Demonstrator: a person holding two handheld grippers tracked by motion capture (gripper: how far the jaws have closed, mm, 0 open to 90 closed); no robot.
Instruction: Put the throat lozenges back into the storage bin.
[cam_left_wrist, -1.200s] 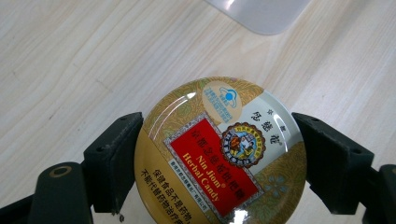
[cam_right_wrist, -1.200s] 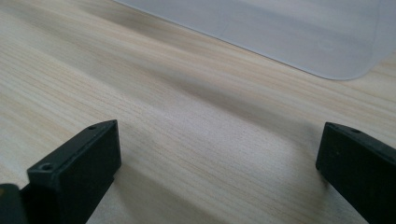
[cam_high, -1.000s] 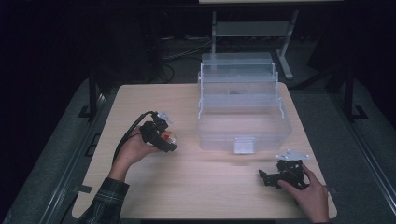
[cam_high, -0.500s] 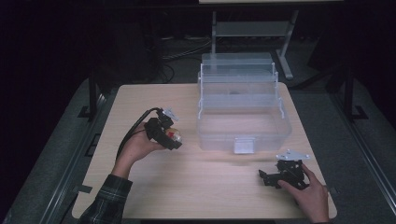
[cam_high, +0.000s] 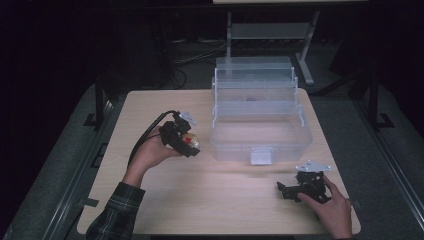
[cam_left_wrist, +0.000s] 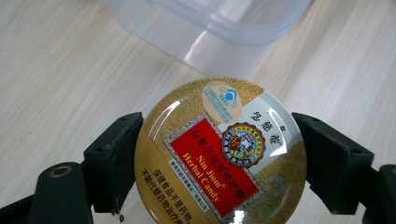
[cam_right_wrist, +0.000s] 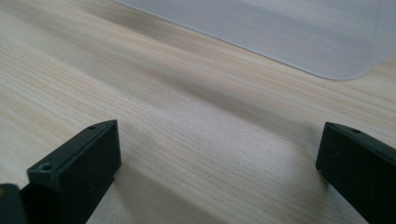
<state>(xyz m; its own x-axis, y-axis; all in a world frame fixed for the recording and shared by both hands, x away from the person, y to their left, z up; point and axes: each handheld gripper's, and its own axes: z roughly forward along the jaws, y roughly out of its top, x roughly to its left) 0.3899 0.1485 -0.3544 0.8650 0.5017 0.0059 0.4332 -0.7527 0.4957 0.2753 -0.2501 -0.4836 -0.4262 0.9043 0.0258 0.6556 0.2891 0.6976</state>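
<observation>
Left tool of mine pinches a round gold candy tin with a red label, one black jaw at its 9 o'clock edge and the other at its 3 o'clock edge in the left gripper view. Being round, the tin has no long axis; its flat lid faces the camera, and the red label runs slantwise from 10 o'clock down to 4 o'clock. The lid is glossy, patterned in gold, with a small round emblem beside the label and a pale oval badge near 12 o'clock. In the high view the tin is held above the light wooden counter, just beside the clear plastic tiered storage box, at its 9 o'clock side. My right tool rests near the counter's 5 o'clock corner, jaws spread wide over bare wood.
</observation>
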